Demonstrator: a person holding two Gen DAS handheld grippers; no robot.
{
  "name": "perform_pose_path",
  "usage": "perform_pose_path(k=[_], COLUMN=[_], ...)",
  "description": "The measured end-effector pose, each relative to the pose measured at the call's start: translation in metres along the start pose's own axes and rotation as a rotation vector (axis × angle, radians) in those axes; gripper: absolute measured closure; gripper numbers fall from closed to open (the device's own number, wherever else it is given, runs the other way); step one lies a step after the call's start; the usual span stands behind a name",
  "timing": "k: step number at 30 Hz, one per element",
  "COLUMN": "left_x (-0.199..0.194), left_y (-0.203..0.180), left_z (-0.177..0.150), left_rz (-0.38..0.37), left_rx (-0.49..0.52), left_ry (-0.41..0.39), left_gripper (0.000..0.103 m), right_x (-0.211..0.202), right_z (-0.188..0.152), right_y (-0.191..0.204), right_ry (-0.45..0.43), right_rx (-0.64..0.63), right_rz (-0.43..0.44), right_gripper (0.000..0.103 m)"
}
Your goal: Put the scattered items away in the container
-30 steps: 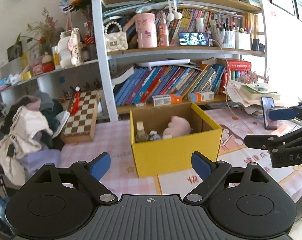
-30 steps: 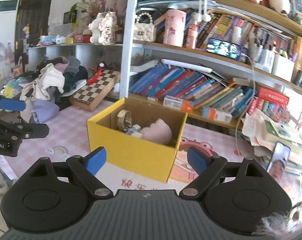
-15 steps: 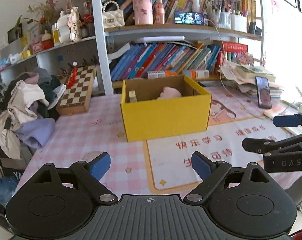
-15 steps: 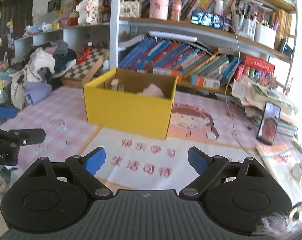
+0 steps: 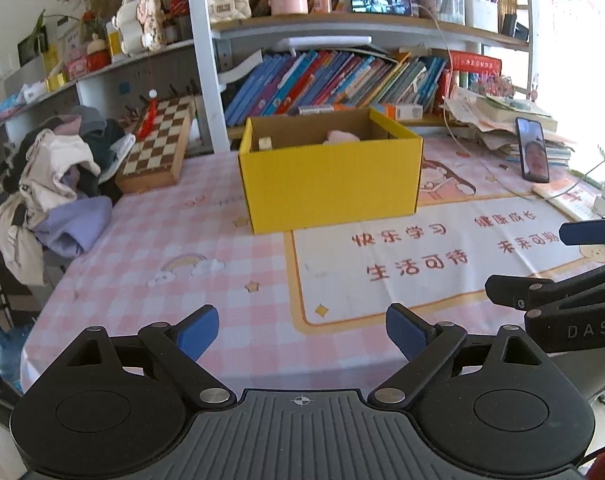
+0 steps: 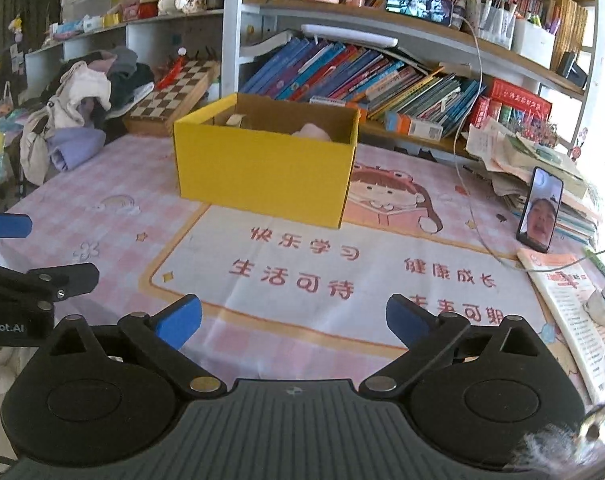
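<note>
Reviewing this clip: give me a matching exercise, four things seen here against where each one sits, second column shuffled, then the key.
Things:
1. pink plush toy
2. chessboard
3. standing phone
4. pile of clothes

Places:
A. far left edge of the table
B. inside the yellow box
C. propped against the stacked papers on the right
D. leaning by the shelf post, left of the box

Pairs: 1-B, 2-D, 3-C, 4-A

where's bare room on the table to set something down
Free: the white lettered panel of the tablecloth in front of the yellow box, and the pink checked stretch left of the box, bordered by the clothes pile. Crowded: the right edge with the standing phone, cable and papers, and the back by the chessboard.
</note>
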State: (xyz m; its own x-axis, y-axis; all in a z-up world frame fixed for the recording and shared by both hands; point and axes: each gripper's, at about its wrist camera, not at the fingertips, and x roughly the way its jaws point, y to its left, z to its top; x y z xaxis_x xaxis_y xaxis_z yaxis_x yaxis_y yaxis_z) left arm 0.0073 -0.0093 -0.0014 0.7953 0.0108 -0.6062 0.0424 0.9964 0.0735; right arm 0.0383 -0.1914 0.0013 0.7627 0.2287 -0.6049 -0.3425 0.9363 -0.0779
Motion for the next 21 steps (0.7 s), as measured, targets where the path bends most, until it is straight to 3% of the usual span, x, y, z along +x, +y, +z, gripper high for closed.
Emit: perform_pose_path(k=[21], left_x=[0.0001], left_y=[-0.0052], left_z=[-0.0036], left_rz=[0.004], left_rx=[-0.022], left_ry=[0.026], left_gripper=[0.004], right_x=[-0.001], right_z=[-0.0067], right_y=[0.001], right_ry=[0.033], right_rx=[-0.024], right_rz=[0.016], right_gripper=[0.002])
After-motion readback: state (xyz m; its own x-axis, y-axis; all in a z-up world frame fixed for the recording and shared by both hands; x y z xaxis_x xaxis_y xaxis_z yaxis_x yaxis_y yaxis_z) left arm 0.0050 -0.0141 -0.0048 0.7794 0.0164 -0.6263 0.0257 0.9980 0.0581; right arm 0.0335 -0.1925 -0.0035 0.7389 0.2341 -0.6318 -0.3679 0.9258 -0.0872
